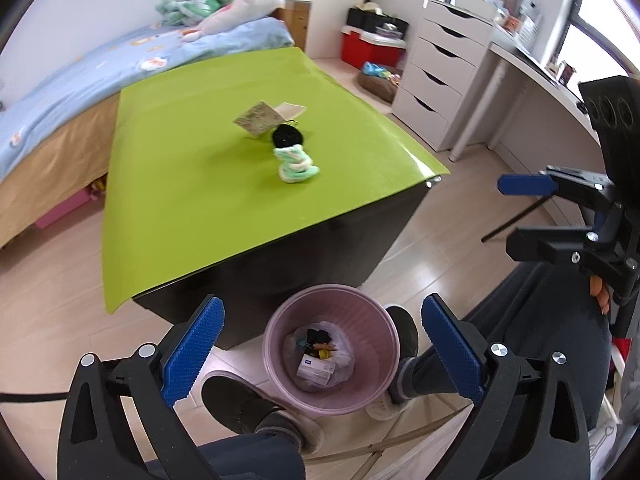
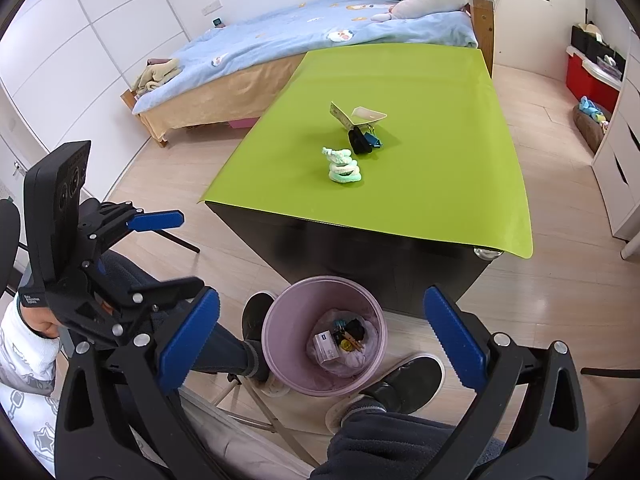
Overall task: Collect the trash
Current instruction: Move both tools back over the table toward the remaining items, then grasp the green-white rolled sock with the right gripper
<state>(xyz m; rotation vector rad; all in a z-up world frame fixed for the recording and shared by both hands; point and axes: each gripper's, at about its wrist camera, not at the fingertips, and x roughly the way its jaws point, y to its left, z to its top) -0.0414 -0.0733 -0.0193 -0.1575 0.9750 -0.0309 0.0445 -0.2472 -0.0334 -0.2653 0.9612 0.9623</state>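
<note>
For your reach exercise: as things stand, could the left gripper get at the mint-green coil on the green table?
Probably yes: the left gripper is open and empty, and the mint-green coil stands exposed on the green table.

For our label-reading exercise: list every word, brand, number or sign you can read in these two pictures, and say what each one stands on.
None can be read for certain.
Small white box in the pink bin: a dark blue label, print too small to read.
Patterned card on the green table: markings blurred.
Left gripper body, seen from the right wrist: tiny white lettering, unreadable.
</note>
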